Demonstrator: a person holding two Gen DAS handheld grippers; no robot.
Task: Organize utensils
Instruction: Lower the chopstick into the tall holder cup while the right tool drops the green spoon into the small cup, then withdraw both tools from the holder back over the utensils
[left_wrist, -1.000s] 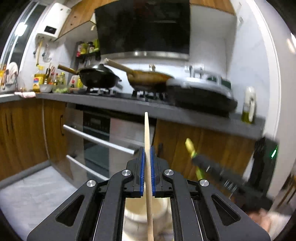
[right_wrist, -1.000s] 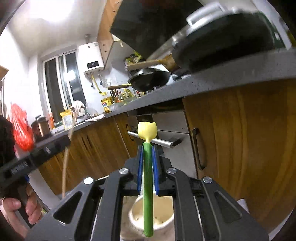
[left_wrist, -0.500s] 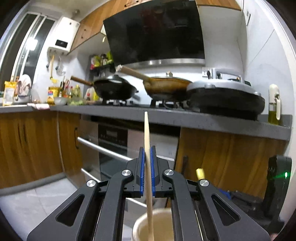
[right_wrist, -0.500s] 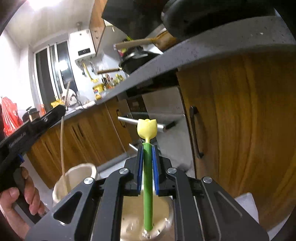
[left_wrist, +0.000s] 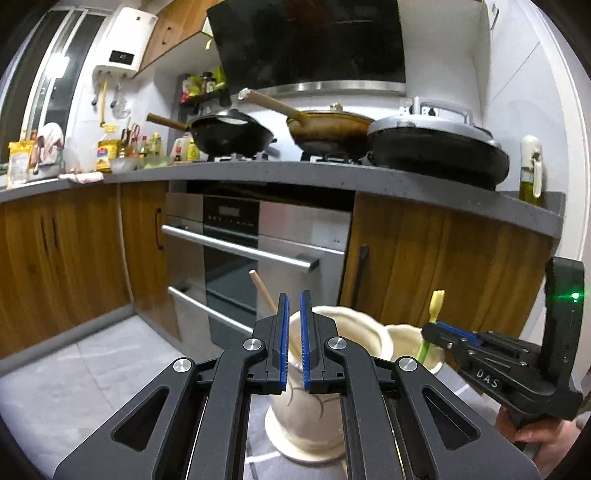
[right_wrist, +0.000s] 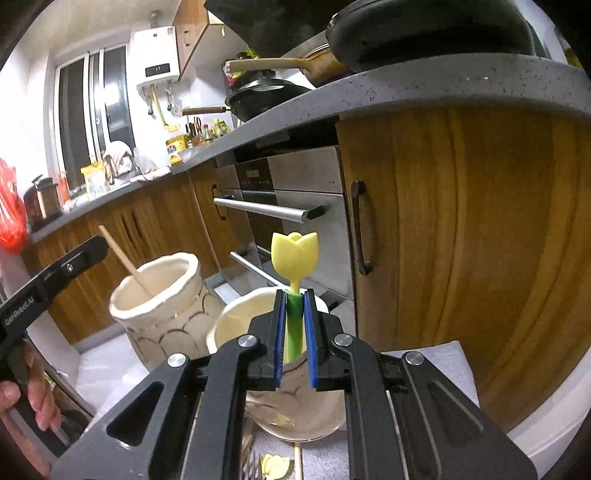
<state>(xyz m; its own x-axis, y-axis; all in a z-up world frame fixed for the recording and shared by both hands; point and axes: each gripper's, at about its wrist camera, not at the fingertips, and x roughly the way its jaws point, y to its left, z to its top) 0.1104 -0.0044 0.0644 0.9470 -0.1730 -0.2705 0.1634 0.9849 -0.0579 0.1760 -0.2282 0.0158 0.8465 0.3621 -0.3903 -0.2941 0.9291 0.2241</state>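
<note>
Two cream ceramic holders stand side by side on a grey mat. The taller holder (left_wrist: 325, 373) (right_wrist: 162, 306) has a wooden chopstick (left_wrist: 263, 291) (right_wrist: 125, 262) leaning in it. My left gripper (left_wrist: 293, 343) is open just above that holder, empty. The shorter holder (right_wrist: 236, 325) (left_wrist: 413, 343) has a green-stemmed utensil with a yellow tulip end (right_wrist: 294, 258) (left_wrist: 435, 308) standing in it. My right gripper (right_wrist: 294, 339) is open around the green stem, with its jaws apart from it.
The mat lies on a low surface in front of an oven (left_wrist: 258, 251) and wooden cabinets (right_wrist: 461, 240). Another yellow tulip-ended utensil (right_wrist: 275, 466) and a fork (right_wrist: 253, 466) lie under my right gripper. Pans sit on the counter above (left_wrist: 325, 129).
Both grippers lowered toward the holders and opened. The chopstick dropped into the taller holder and leans left. The tulip utensil now stands free in the shorter holder.
</note>
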